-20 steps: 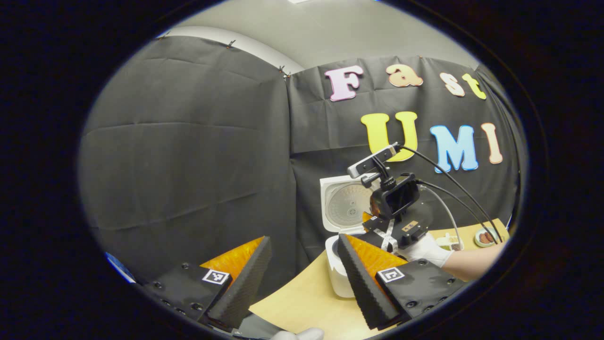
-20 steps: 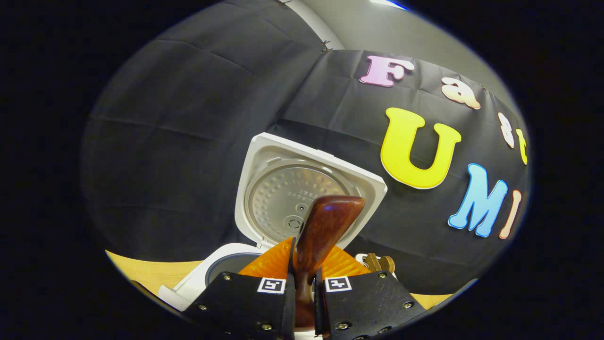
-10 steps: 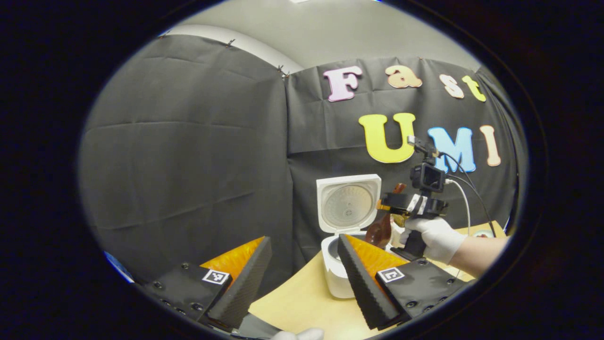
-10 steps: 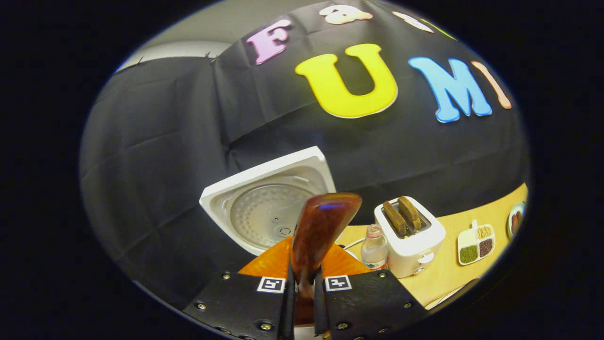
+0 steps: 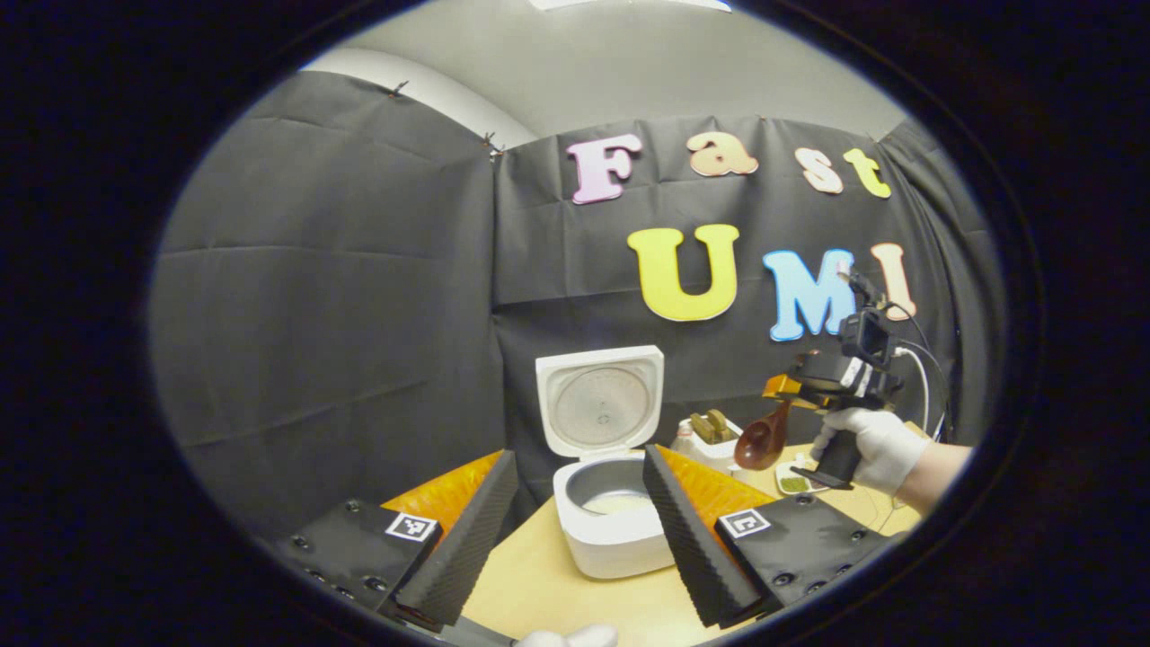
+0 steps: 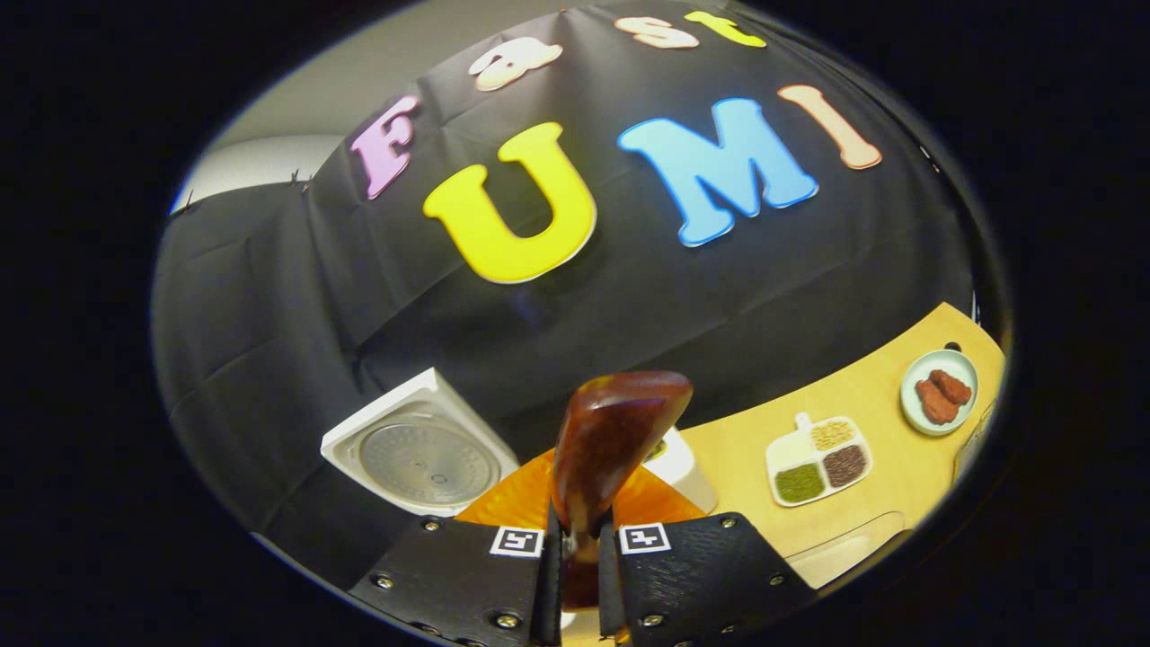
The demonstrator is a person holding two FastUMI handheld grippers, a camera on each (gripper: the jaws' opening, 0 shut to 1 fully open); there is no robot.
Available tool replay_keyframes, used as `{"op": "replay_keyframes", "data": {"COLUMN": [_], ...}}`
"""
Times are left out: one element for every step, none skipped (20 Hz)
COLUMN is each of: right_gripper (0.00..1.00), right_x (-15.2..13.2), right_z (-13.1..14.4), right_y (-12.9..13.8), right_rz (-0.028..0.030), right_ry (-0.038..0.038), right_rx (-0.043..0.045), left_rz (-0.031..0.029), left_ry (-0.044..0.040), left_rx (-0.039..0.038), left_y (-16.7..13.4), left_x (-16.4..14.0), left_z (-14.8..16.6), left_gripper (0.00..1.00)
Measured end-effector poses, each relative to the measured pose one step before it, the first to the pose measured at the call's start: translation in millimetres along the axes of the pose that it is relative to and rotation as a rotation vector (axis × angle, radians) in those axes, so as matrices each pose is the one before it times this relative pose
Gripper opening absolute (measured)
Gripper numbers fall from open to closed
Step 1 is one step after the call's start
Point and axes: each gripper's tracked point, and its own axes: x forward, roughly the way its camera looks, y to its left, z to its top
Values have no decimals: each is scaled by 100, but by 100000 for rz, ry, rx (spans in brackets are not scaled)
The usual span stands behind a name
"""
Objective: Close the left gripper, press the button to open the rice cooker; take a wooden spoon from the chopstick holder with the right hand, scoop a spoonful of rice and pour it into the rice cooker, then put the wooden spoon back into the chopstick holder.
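Observation:
The white rice cooker (image 5: 611, 548) stands on the table with its lid (image 5: 600, 400) up, and pale rice lies in its pot. My left gripper (image 5: 579, 539) is open, its two fingers framing the cooker from the near side, apart from it. To the right of the cooker, a gloved hand holds my right gripper (image 5: 791, 388) in the air with the dark wooden spoon (image 5: 762, 442) hanging from it. In the right gripper view, my right gripper (image 6: 579, 557) is shut on the spoon (image 6: 615, 440), whose bowl points forward. The cooker's lid (image 6: 418, 458) sits low on the left.
A white toaster (image 5: 710, 431) stands behind and to the right of the cooker. A divided dish of grains (image 6: 818, 458) and a small plate with brown food (image 6: 939, 391) lie on the wooden table (image 6: 880, 404) to the right. Black cloth walls close the back and left.
The right gripper has carried the spoon rightward, away from above the cooker, and turned toward the table's right side. The left gripper view has shifted, bringing the cooker toward its centre.

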Motion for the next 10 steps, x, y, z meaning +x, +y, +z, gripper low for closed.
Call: {"op": "replay_keyframes", "data": {"right_gripper": [16, 16, 17, 16, 16, 16, 16, 16, 16, 16], "right_x": [-1050, -943, -881, -733, -727, -729, -627, -421, -438, -349], "right_z": [1190, 1148, 1149, 1261, 1252, 1191, 1075, 1018, 1051, 1107], "right_y": [-2442, -2685, -2665, -2720, -3022, -3028, -2996, -2895, -2744, -2813], "right_rz": [-3574, -3560, -3588, -3462, -4025, -3905, -3976, -3937, -3657, -3646], "right_ry": [-2002, -1658, -1989, -2081, -1948, -1495, -1761, -1308, -1290, -1140], "right_rx": [-31, 598, 1281, 1483, 1168, 615, 607, 866, 1208, 1091], "left_rz": [-1498, -1793, -2075, -2109, -1399, -1445, -1395, -1662, -1527, -1209], "left_ry": [-191, 434, -520, -609, -579, -950, -1018, -637, -177, -62], "left_rx": [427, 252, -269, 77, 723, 629, 243, 91, 41, 255], "left_y": [-1013, -1160, -1077, -1395, -1202, -1166, -1227, -1226, -1214, -1148], "left_x": [223, 133, 164, 159, 274, 146, 191, 51, 168, 65], "left_z": [88, 22, 275, 348, 349, 466, 665, 420, 341, 162], "left_gripper": [98, 99, 100, 100, 100, 100, 100, 100, 100, 100]}}
